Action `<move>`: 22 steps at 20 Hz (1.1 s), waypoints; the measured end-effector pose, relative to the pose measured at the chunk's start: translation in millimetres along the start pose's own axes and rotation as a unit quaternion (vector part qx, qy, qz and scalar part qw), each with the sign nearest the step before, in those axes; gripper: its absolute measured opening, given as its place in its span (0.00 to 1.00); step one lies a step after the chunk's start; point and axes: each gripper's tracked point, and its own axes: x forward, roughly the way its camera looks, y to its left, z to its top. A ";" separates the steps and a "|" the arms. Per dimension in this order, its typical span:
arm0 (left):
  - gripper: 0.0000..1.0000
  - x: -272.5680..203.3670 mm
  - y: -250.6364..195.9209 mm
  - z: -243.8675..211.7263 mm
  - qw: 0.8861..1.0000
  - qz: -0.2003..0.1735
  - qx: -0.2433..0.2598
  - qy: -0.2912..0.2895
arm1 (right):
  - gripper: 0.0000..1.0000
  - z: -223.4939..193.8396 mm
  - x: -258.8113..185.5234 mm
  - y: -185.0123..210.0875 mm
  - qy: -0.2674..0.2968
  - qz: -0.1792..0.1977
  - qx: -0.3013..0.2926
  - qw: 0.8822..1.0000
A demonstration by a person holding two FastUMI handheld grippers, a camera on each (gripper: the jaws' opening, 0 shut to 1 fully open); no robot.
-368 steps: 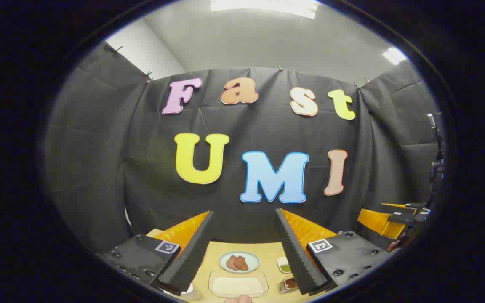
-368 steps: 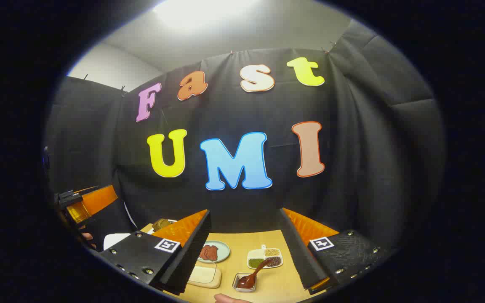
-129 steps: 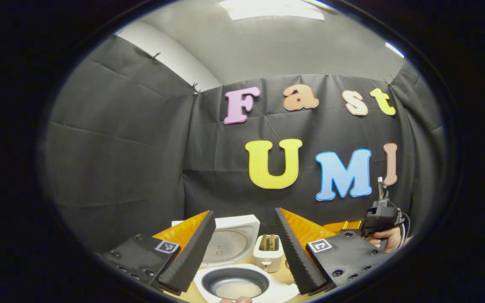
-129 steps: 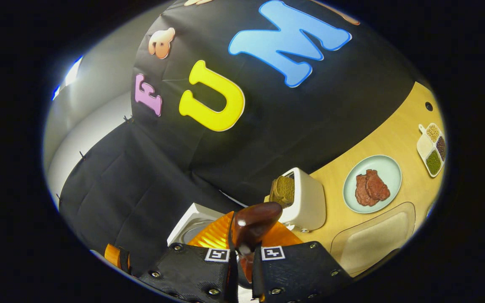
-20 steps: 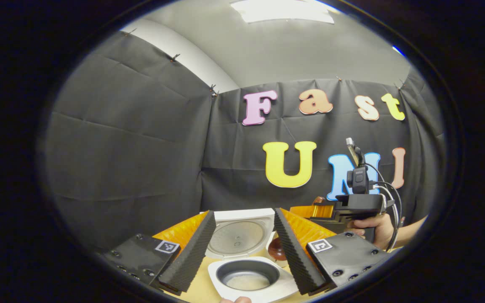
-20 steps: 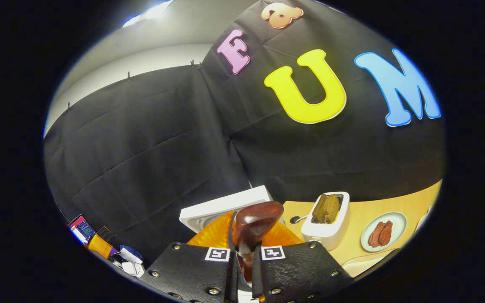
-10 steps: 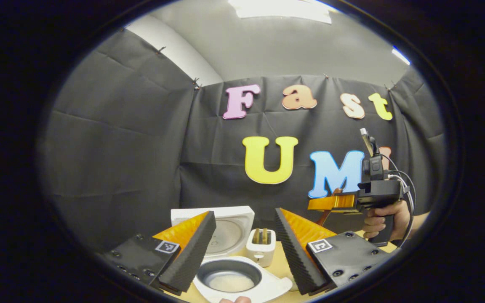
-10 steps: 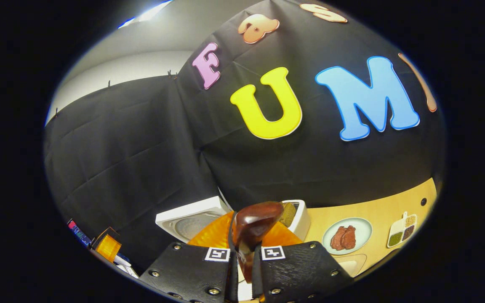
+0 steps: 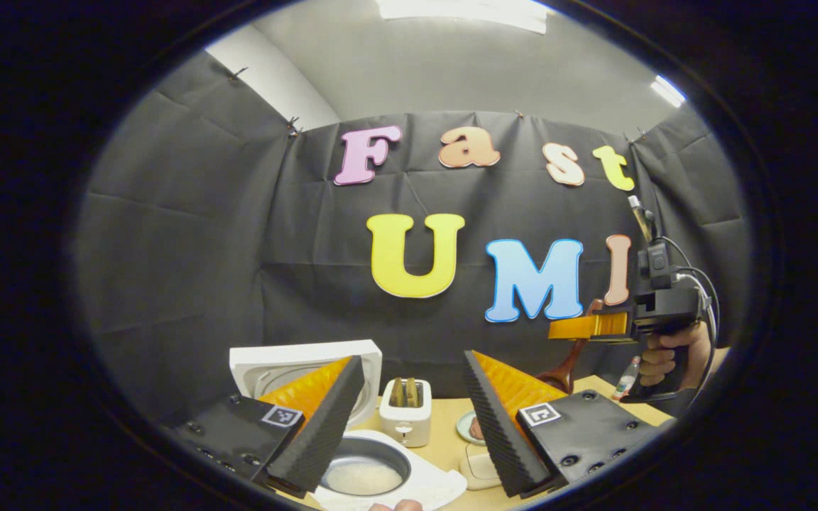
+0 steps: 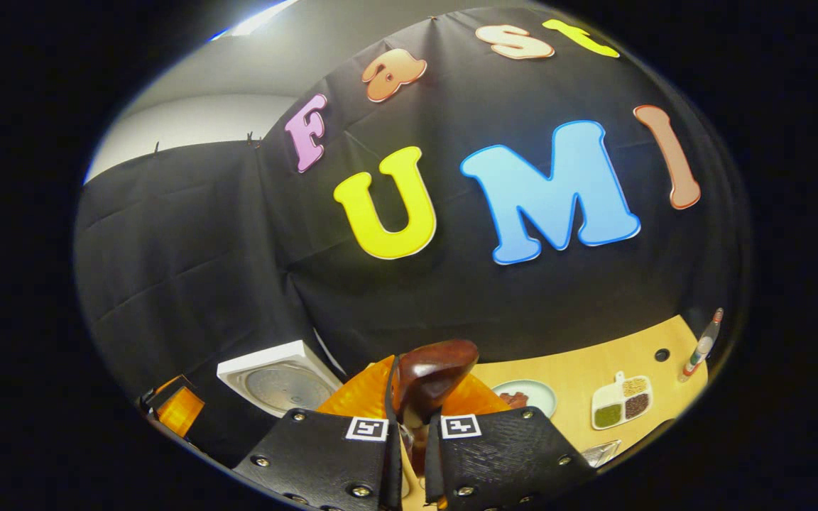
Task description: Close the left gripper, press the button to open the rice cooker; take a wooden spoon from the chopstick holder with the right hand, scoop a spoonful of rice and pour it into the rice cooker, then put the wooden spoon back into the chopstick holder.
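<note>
Glossy dark-brown wooden spoon (image 10: 429,380) clamped in right gripper (image 10: 412,433), bowl up

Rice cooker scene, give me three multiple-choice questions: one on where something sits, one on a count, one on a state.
1. Where does the toaster stand relative to the rice cooker, in the left gripper view?
A. Behind its open pot, beside the raised lid
B. Inside the pot
C. On top of the lid

2. How many compartments does the divided grain dish have?
A. Two
B. Four
C. Six

3. What is the state of the right gripper?
A. Wide open and empty
B. Shut on the wooden spoon
C. Shut on a plate

Answers:
1. A: the toaster stands on the table just past the pot, right of the upright lid.
2. B: four sections show, each holding a different fill.
3. B: the spoon's handle is pinched between both fingers, bowl end sticking out in front.
</note>
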 end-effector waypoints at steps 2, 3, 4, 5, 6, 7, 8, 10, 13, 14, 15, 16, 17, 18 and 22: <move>0.96 6.5 -7.2 0.4 1.000 -0.010 0.000 -0.001 | 0.13 6.2 -9.9 -21.3 -0.008 -0.022 0.000 1.000; 0.96 8.9 -11.2 0.4 1.000 -0.014 0.001 -0.001 | 0.13 2.1 -12.2 -39.4 -0.012 -0.034 0.001 0.999; 0.96 12.4 -14.8 -0.4 1.000 -0.018 0.002 0.000 | 0.13 3.5 -16.6 -52.4 -0.015 -0.047 0.002 0.999; 0.96 15.1 -17.2 -0.6 1.000 -0.021 0.003 0.000 | 0.13 4.4 -19.8 -65.1 -0.017 -0.060 0.004 0.998; 0.96 18.0 -19.0 -0.1 1.000 -0.023 0.005 0.000 | 0.13 4.9 -23.1 -76.3 -0.018 -0.071 0.007 0.997; 0.96 20.2 -21.2 -0.5 1.000 -0.024 0.005 0.000 | 0.13 4.6 -25.0 -88.0 -0.017 -0.082 0.011 0.996; 0.96 22.9 -23.6 0.1 1.000 -0.026 0.004 -0.001 | 0.13 4.8 -27.6 -97.7 -0.017 -0.090 0.014 0.996; 0.96 25.5 -27.9 0.3 1.000 -0.028 0.003 -0.002 | 0.13 5.5 -33.3 -113.3 -0.018 -0.104 0.019 0.994; 0.96 32.0 -33.1 -4.6 1.000 -0.031 0.004 0.003 | 0.13 1.6 -42.0 -135.0 -0.017 -0.125 0.010 0.992; 0.95 33.4 -36.1 -5.5 0.999 -0.032 0.004 0.004 | 0.13 -0.2 -44.8 -142.4 -0.016 -0.132 0.006 0.991; 0.94 34.6 -38.7 -6.5 0.999 -0.033 0.004 0.005 | 0.13 -3.4 -47.4 -150.4 -0.014 -0.140 0.002 0.990; 0.94 35.5 -41.4 -5.6 0.999 -0.034 0.006 0.004 | 0.13 0.2 -50.4 -153.2 -0.012 -0.150 0.001 0.989; 0.94 36.3 -44.8 -5.0 0.999 -0.034 0.009 0.003 | 0.13 -4.3 -51.8 -161.3 -0.008 -0.159 0.002 0.987; 0.94 36.8 -46.6 -3.5 0.999 -0.033 0.011 0.001 | 0.13 -8.6 -53.6 -167.5 -0.006 -0.164 0.004 0.986; 0.94 39.6 -53.4 -3.2 0.999 -0.032 0.014 0.000 | 0.13 -25.5 -57.3 -192.6 0.007 -0.182 0.014 0.983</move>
